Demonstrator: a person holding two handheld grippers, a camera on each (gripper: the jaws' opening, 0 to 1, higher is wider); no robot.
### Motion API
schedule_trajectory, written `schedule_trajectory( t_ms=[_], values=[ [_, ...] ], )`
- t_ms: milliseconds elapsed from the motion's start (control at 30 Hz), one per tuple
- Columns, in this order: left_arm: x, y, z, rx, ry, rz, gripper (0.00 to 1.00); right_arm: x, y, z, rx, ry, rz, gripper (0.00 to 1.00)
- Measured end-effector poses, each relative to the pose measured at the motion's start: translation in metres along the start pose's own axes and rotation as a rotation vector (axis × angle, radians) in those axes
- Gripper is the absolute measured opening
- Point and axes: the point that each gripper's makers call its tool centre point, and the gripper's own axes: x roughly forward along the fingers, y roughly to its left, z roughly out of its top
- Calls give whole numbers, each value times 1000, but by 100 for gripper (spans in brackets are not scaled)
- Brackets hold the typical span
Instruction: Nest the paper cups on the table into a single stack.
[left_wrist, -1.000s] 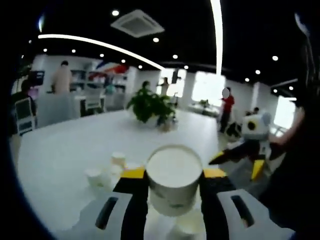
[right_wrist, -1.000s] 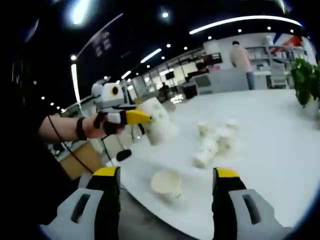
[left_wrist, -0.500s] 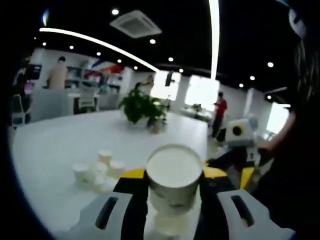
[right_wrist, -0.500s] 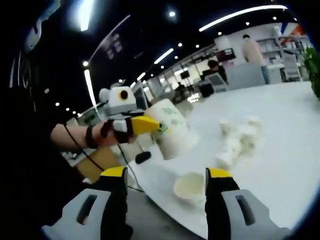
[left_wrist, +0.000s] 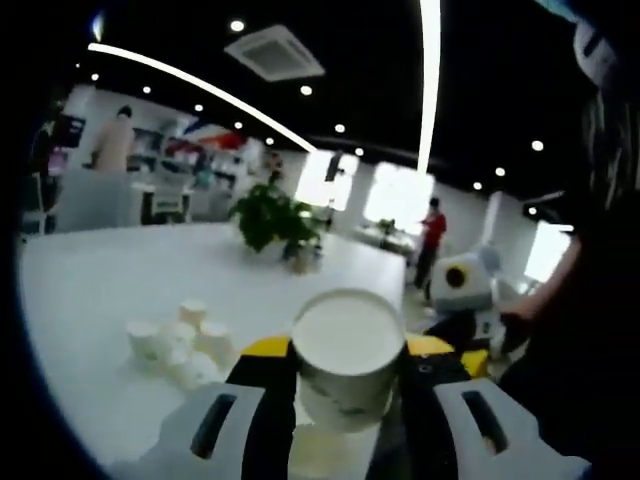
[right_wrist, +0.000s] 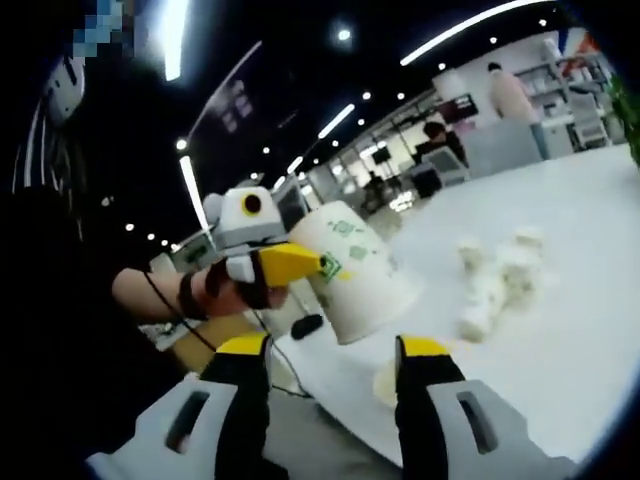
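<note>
in the left gripper view, a cluster of loose paper cups (left_wrist: 178, 343) sits at lower left on the white worktop (left_wrist: 90, 275), waiting to be nested. at bottom centre the left hand-held gripper (left_wrist: 345, 350) is closed on a paper cup (left_wrist: 347, 352), mouth facing the camera, probably so it can drop over another cup; a pale cup rim (left_wrist: 330, 455) shows just below it. at right the right hand-held gripper (left_wrist: 462, 325) reaches in, nearer than half a second ago.

in the right gripper view, the left hand-held gripper (right_wrist: 290, 263) at left centre carries the printed paper cup (right_wrist: 355, 270) tilted, mouth toward lower right, larger and closer to this view's jaws than before. the right hand-held gripper (right_wrist: 332, 350) at the bottom stands wide open, holding nothing, with a single cup (right_wrist: 388, 382) on the worktop (right_wrist: 580, 300) between its jaws, likely the next to take. the loose paper cups (right_wrist: 495, 280) lie at right.
</note>
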Motion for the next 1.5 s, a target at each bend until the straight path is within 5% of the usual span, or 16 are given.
schedule_trajectory(
  t_ms=[633, 767, 967, 1133, 1500],
  values=[
    [-4, -18, -7, -9, -14, -69, 39, -21, 1, 29, 102, -183, 60, 18],
    [-5, -19, -17, 78, 37, -67, 39, -21, 0, 32, 100, -192, 51, 14],
    [-6, -20, -21, 99, 47, -69, 39, -22, -1, 30, 108, -189, 67, 10],
    [-6, -21, -33, 233, 97, -65, 40, -26, 9, 32, 105, -164, 159, 4],
    [-3, -19, -40, 268, 109, -37, 46, -22, 33, 39, 140, -118, 288, 0]
  ],
)
